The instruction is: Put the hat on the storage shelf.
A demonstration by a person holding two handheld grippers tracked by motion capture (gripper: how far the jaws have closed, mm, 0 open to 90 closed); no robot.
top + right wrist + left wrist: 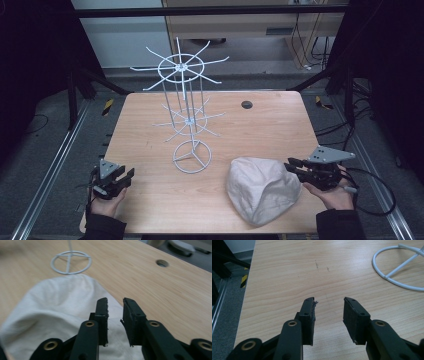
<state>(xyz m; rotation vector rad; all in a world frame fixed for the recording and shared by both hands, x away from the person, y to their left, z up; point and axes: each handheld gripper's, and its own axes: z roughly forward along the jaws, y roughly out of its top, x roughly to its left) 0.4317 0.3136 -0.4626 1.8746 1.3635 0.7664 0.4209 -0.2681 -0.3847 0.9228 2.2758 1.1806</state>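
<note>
The white cloth cap (262, 189) lay at the table's (150, 190) near right, close to the near edge, with open wood to its left up to the wire rack (186, 120) mid-table. The right gripper view showed the cable hole (162, 263) far right; the left gripper view showed only the rack's ring base. The right gripper (291, 167) hovered just beside the cap, jaws slightly parted, gripping nothing. The left gripper (127, 175) sat near left, jaws apart over bare wood.
</note>
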